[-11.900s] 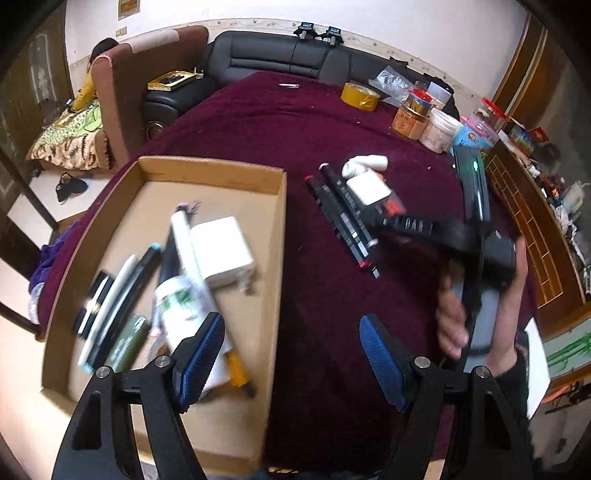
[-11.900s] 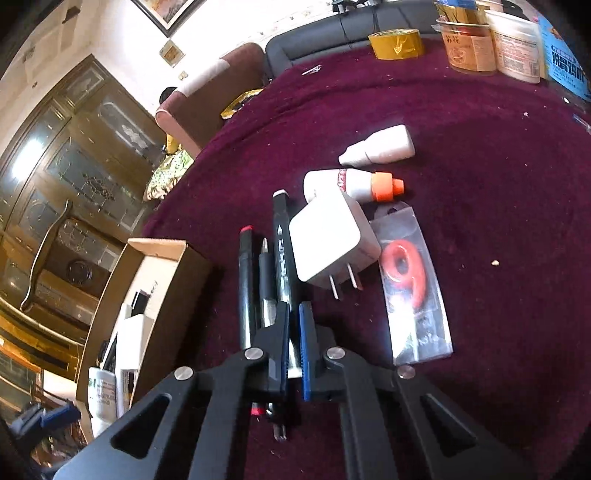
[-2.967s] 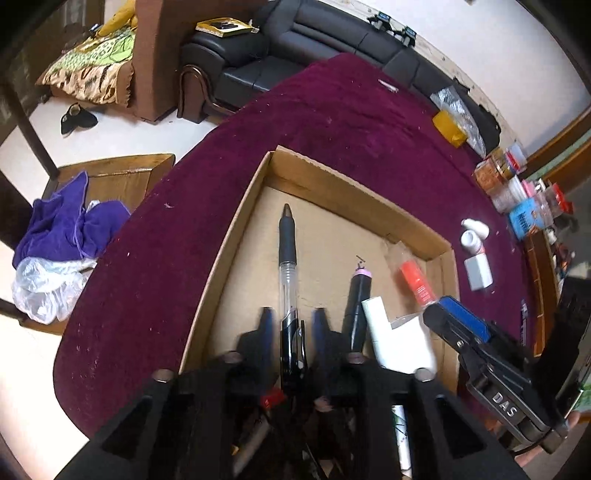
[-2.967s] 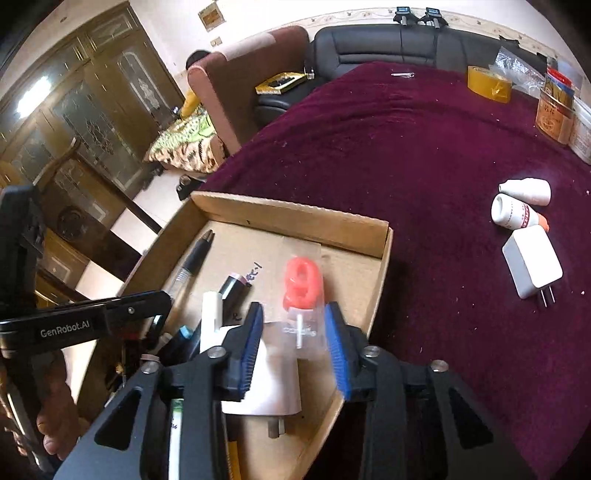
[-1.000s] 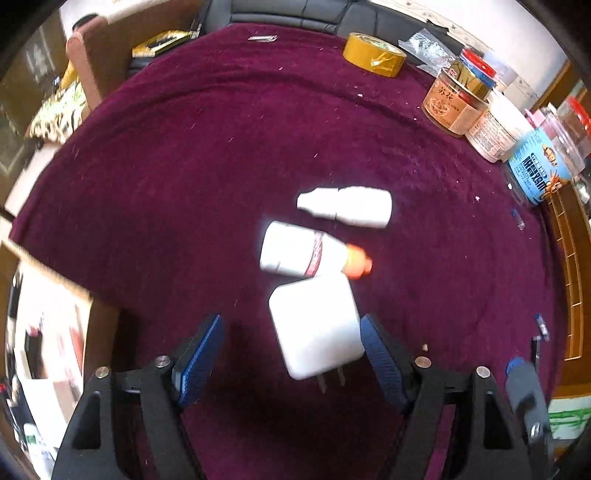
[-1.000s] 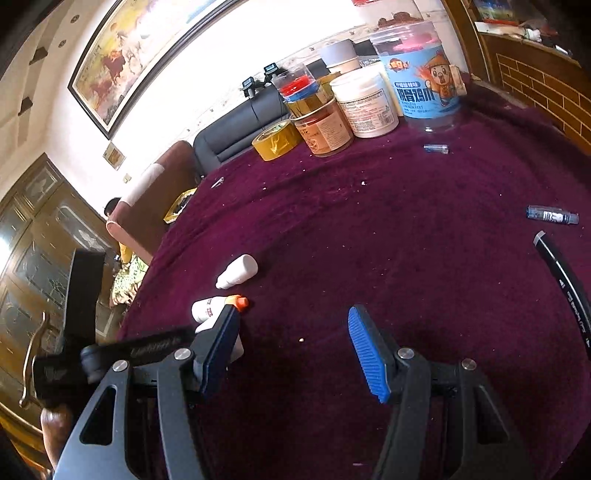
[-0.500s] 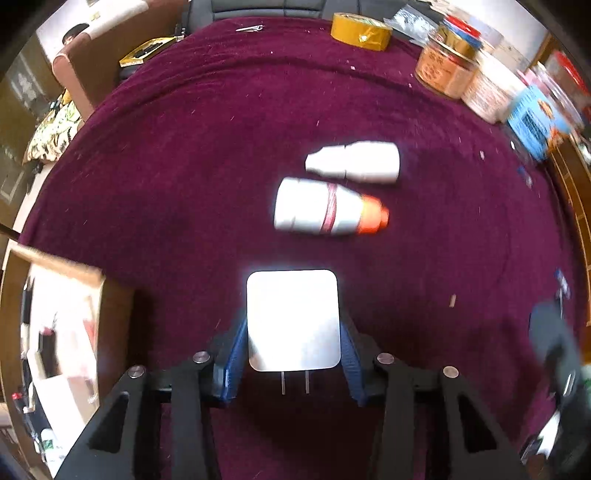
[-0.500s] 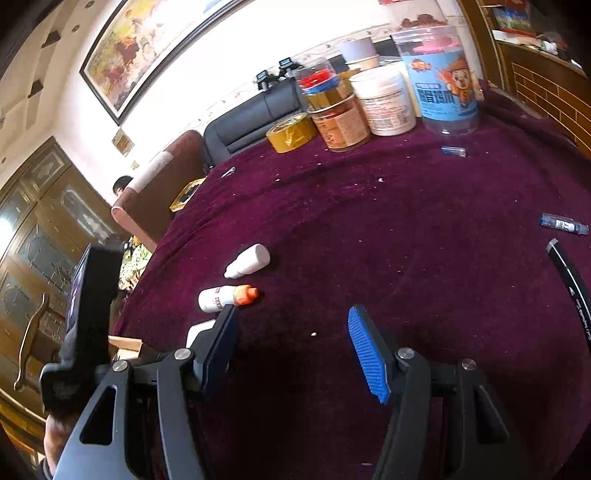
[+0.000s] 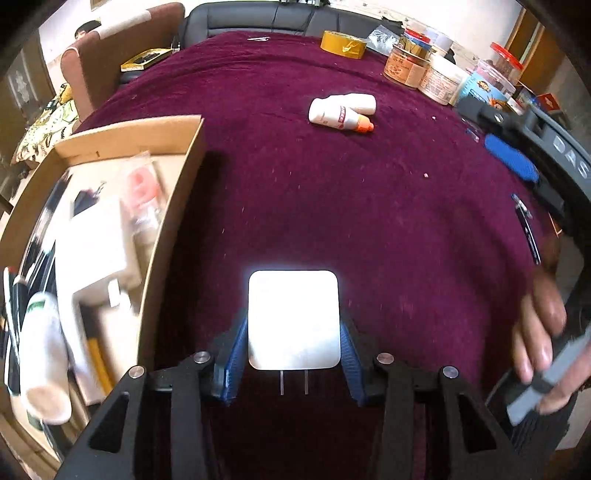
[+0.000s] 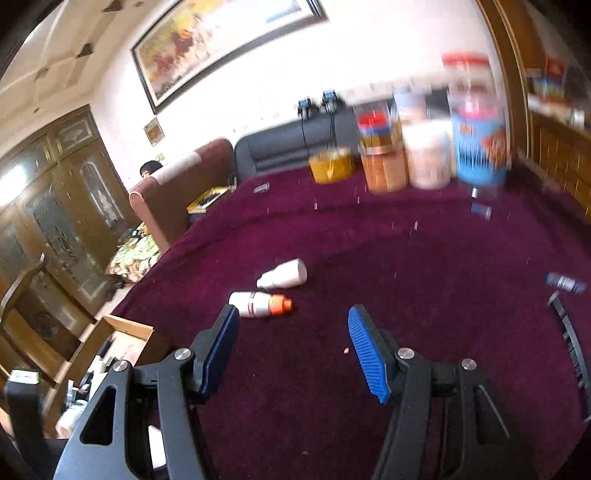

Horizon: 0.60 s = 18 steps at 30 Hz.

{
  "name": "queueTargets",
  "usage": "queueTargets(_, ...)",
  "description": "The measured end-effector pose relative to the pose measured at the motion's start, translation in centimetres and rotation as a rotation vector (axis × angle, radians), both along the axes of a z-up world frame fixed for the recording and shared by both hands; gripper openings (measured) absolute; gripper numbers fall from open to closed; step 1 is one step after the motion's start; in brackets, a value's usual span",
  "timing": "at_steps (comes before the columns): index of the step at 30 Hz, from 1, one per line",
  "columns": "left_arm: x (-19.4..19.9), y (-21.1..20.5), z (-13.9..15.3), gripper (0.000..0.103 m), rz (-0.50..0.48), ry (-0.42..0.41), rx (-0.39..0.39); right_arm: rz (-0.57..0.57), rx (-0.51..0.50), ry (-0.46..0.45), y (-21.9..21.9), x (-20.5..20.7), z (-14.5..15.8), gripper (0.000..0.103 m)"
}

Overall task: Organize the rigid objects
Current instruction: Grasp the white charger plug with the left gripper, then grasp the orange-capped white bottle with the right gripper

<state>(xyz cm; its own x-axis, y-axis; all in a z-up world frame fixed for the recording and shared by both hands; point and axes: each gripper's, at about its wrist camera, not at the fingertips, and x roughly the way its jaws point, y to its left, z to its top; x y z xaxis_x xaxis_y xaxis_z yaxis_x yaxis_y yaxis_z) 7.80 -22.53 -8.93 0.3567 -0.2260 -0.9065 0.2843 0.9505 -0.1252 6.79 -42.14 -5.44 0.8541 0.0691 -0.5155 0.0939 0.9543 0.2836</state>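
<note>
A maroon velvet cloth [image 9: 332,192] covers the round table, with a dark leather sofa [image 9: 258,18] and a brown armchair [image 10: 177,188] past its far edge. A framed painting [image 10: 221,40] hangs above them, and carved wooden cabinets [image 10: 48,206] stand at the left. Jars [image 10: 424,155] and a roll of yellow tape [image 9: 343,44] sit along the far right rim.

The left gripper [image 9: 293,345] has its blue pads clamped on a white plug adapter [image 9: 293,319], prongs toward the camera, held above the cloth just right of the cardboard box [image 9: 177,206]. The box contents are motion-blurred — a white block and a pale bottle show, little else. The adapter's face is washed out by glare.

The right gripper [image 10: 291,347] has its jaws wide apart with nothing between them. Its view is blurred at the far jars. Only that view shows the painting and cabinets; only the left wrist view shows the adapter clearly. Both show the orange-capped bottle [image 10: 260,303] and the white bottle [image 10: 284,274] lying together mid-table — in the left wrist view they overlap.
</note>
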Motion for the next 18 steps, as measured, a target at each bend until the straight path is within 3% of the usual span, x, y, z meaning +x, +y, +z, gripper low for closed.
queueTargets(8,-1.7,-0.3,-0.1,0.048,-0.029,-0.019,0.031,0.035,-0.063,-0.023,1.3,0.2,-0.1,0.061)
queueTargets(10,-1.8,-0.2,0.0,0.048,-0.031,-0.012,0.005,0.047,-0.069,-0.012,1.5,0.4,-0.4,0.061)
queueTargets(15,-2.3,0.9,1.8,0.048,-0.037,-0.021,-0.067,0.188,0.006,0.102,2.0,2.2,-2.1,0.061)
queueTargets(18,-2.6,1.7,2.9,0.048,-0.038,-0.038,-0.096,0.242,-0.026,0.141,3.4,2.7,-2.9,0.061)
